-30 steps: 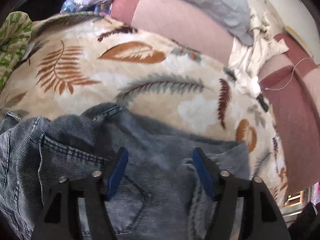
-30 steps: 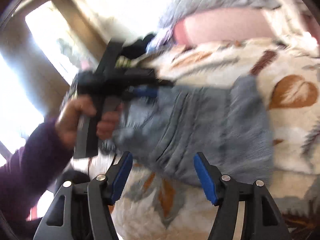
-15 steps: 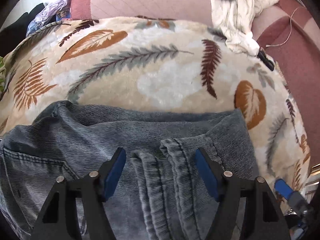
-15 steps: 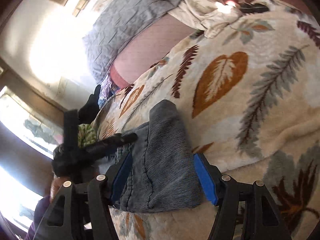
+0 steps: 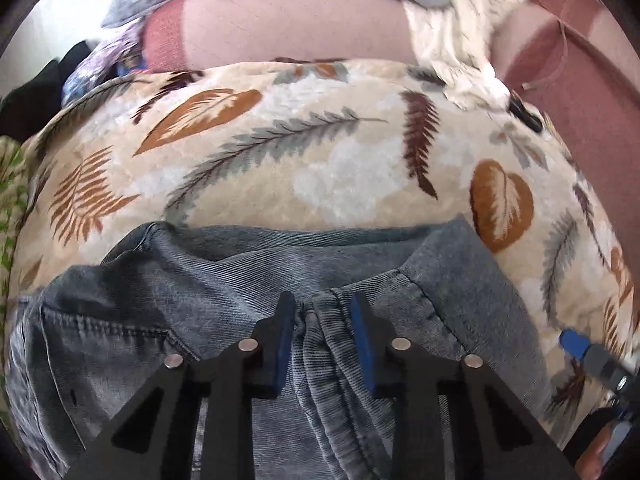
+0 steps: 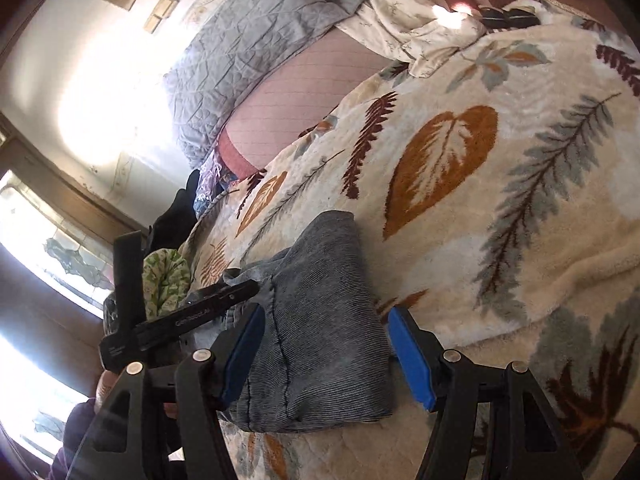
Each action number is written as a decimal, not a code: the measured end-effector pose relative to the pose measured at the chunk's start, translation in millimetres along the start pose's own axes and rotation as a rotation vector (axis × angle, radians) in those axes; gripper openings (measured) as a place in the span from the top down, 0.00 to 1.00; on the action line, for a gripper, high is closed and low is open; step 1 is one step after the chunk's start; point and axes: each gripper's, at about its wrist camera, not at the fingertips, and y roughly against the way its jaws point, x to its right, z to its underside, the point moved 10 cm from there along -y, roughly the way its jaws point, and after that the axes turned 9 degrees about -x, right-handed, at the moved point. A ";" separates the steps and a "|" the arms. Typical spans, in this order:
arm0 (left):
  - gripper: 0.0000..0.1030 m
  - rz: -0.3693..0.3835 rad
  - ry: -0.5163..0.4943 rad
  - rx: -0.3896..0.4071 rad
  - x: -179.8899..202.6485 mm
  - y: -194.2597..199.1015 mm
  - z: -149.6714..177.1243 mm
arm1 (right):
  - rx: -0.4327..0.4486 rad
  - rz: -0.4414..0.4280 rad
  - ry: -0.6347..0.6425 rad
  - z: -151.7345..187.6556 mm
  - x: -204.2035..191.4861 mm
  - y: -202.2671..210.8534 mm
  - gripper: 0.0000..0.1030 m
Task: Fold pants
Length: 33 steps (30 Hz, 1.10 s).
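Sunlit and cluttered, a bedroom serves as the folding station: a bed covered by a cream blanket printed with leaves and ferns, with a grey quilt and a crumpled white sheet pushed to its far end. Faded grey jeans lie bunched on the blanket's near part, where both arms can work them flat. The left hand-held gripper, pointed steeply down at the jeans, is closing, its blue pads narrowing on a raised ridge of hemmed denim between them, apparently to pinch enough cloth to lift and carry a fold; whether the pads already press firmly is hard to tell. The right hand-held gripper stands wide, straddling a folded corner of the jeans without touching it, likely poised to take the matching hold. Beside the jeans, toward the window, sits a green-patterned cloth. The fold looks only begun.
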 end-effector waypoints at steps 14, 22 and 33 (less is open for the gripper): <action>0.68 -0.296 -0.083 0.109 -9.2 20.3 36.6 | -0.077 0.256 0.323 37.1 -26.6 -33.0 0.34; 0.68 -0.358 -0.043 0.031 -30.7 -11.1 46.7 | -0.139 0.346 0.390 52.2 -15.9 -58.1 0.30; 0.59 -0.312 0.084 0.158 -57.3 64.0 79.6 | -0.046 0.374 0.441 45.7 -29.8 -38.9 0.20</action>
